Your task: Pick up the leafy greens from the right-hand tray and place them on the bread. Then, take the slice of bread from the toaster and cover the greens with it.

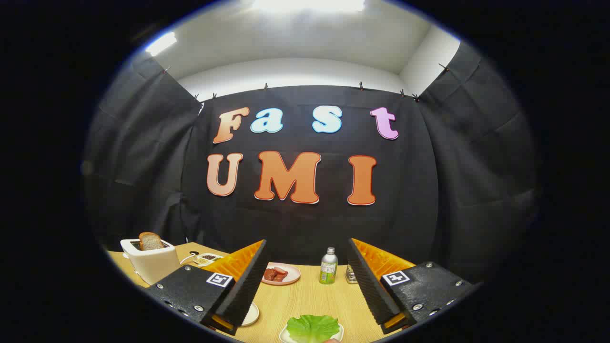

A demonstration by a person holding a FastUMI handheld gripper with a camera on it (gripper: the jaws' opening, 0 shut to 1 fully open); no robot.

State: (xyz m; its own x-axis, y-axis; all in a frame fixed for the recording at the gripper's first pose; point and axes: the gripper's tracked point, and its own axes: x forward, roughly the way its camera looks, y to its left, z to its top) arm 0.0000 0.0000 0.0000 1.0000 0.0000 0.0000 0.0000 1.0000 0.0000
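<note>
My gripper [307, 257] is open, its two orange-and-black fingers spread wide above the wooden table [305, 297], with nothing between them. Below the gap between the fingers, close to me, a green lettuce leaf [312, 327] lies on a white tray [284, 335]. Off to the left beyond the left finger stands a white toaster [151, 263] with a slice of brown bread [150, 241] sticking up out of its slot. A white plate rim [254, 315] peeks out under the left finger; what it holds is hidden.
A pink plate with reddish meat pieces [281, 274] sits ahead between the fingers. A small green bottle [328, 267] stands beside it, with a small wire rack [351, 274] just right of it. A little dish of seeds [208, 258] lies near the toaster.
</note>
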